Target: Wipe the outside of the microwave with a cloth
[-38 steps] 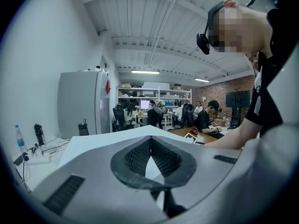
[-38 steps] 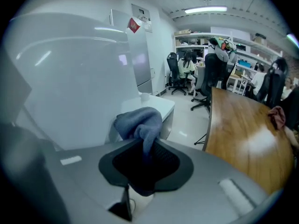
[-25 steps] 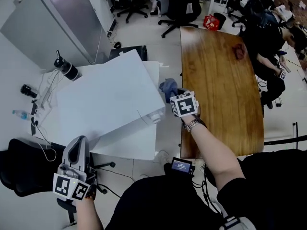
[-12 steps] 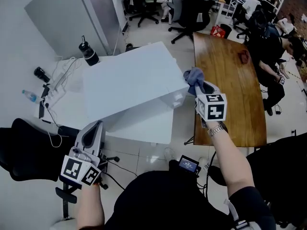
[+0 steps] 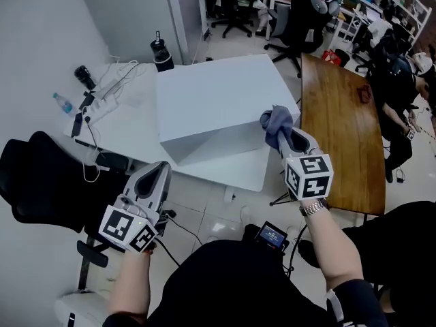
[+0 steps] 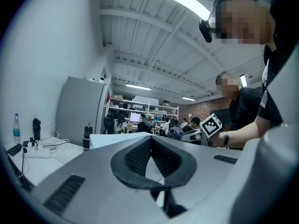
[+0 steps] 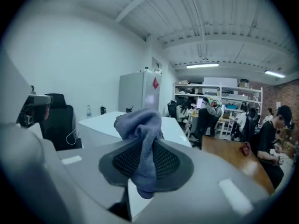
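Observation:
The microwave (image 5: 218, 104) is a plain white box on a white table (image 5: 129, 125) in the middle of the head view. My right gripper (image 5: 283, 139) is shut on a bunched grey-blue cloth (image 5: 274, 120), which hangs at the microwave's near right top corner. In the right gripper view the cloth (image 7: 140, 127) sticks up out of the shut pads, with the microwave (image 7: 105, 120) just beyond. My left gripper (image 5: 160, 174) is shut and empty, low at the left, in front of the table's near edge. Its own view shows the jaws (image 6: 150, 149) pressed together, pointing level at the microwave (image 6: 114, 138).
A black bottle (image 5: 161, 50) stands behind the microwave. A power strip with cables (image 5: 102, 101) and a small water bottle (image 5: 63, 103) lie at the table's left. A black chair (image 5: 41, 182) is at the left, a wooden table (image 5: 340, 128) at the right, with people seated beyond it.
My right gripper has risen with the cloth from beside the microwave's side up to its near right top corner. The left gripper has shifted across, still shut.

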Tool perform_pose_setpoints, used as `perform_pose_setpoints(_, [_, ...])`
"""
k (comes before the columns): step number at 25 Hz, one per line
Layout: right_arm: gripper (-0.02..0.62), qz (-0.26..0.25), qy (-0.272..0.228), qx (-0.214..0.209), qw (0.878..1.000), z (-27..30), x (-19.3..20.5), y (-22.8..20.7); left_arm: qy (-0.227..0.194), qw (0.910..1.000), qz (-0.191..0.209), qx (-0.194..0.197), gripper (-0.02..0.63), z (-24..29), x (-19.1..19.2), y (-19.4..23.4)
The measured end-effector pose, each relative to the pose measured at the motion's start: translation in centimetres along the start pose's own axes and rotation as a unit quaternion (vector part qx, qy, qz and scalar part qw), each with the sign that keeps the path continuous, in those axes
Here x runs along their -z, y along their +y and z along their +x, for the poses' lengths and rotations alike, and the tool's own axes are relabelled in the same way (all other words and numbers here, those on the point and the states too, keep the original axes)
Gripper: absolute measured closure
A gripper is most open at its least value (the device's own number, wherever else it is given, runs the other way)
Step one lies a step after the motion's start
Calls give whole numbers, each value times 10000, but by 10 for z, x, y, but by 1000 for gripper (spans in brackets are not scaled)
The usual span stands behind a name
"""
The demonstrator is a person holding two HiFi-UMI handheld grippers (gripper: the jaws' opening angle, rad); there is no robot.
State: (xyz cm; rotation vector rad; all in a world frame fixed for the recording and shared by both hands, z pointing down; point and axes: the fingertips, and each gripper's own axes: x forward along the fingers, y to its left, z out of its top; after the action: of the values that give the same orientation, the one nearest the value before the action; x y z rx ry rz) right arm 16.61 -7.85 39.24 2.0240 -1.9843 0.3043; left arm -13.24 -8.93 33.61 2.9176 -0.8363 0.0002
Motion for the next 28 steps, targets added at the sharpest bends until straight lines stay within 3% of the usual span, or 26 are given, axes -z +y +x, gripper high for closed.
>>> perform_pose_setpoints(9, [526,-451,221,-1444,9882,31,30,159,41,9989,-41,-460,601,-53,9,19])
perform_pose_setpoints(15, [526,-640,324,-2080,9755,56,48,240,92,9960,-25,-889,601,-91,12,35])
perform_pose_setpoints(22, [526,-763,530,-2350,9675,93,72,290,155,9918,-19,-1267,601,-125,14,52])
perform_pose_setpoints(28, [526,-745,690,-2269,9686,125,86,304,226,9895,27,-1430,601,-140,15,63])
